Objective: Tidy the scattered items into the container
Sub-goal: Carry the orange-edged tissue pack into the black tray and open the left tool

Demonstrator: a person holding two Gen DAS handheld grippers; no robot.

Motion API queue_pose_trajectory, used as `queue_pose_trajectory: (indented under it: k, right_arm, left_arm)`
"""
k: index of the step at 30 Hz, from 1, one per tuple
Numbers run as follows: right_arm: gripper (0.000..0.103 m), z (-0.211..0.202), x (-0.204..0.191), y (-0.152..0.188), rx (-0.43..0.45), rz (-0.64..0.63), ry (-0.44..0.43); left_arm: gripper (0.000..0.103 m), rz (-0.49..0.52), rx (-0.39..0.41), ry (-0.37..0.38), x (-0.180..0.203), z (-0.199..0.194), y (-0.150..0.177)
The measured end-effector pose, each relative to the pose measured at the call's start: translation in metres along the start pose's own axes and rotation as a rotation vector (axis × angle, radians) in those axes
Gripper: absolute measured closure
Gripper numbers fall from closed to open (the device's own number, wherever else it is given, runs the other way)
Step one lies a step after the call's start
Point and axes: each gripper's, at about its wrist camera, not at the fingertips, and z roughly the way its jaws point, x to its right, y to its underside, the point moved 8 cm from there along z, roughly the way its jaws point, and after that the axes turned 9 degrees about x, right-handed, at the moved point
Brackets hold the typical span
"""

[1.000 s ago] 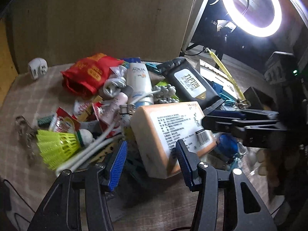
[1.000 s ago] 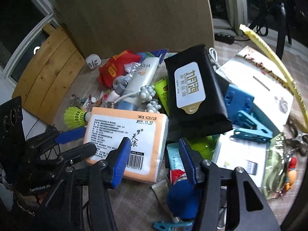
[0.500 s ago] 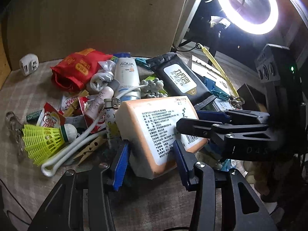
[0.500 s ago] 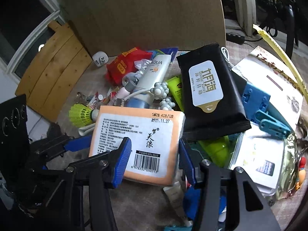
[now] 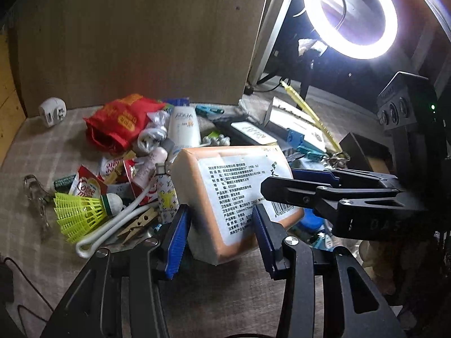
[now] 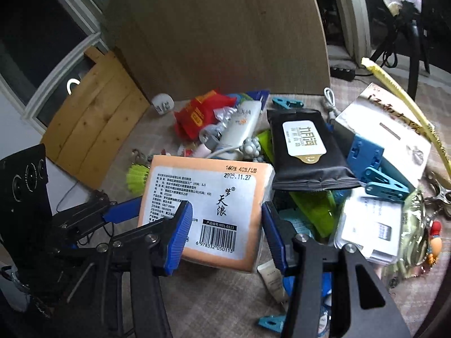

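Left gripper is clamped on the near left end of the orange tissue pack, jaws roughly half open and pressed to its sides; the right gripper is closed likewise on its near right end. Compared with a second ago, the pack has come up off the pile: it now tilts above the clutter near the desk's front edge, with the yellow shuttlecock and red pouch remaining below to its left, and the black wipes pack to its right. Judgement: lift accomplished; transfer outstanding. No container is identifiable in either view
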Motion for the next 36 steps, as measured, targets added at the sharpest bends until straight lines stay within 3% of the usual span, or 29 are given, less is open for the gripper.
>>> queue_pose_trajectory:
  k: [9,16,22,36]
  right_arm:
    - [0.053,-0.056,-0.003,0.001,0.072,0.003,0.019]
    - [0.053,-0.106,0.024,0.002,0.15,0.062,0.075]
    - [0.053,-0.162,0.063,0.005,0.228,0.087,0.171]
    - [0.053,-0.293,0.195,0.023,0.395,0.276,0.431]
  left_arm:
    - [0.061,0.057,0.038,0.049,0.031,-0.02,-0.007]
    - [0.061,0.111,0.035,0.114,0.076,-0.017,-0.007]
    - [0.061,0.178,-0.004,0.194,0.143,0.003,-0.002]
    - [0.061,0.396,-0.055,0.407,0.321,0.049,0.003]
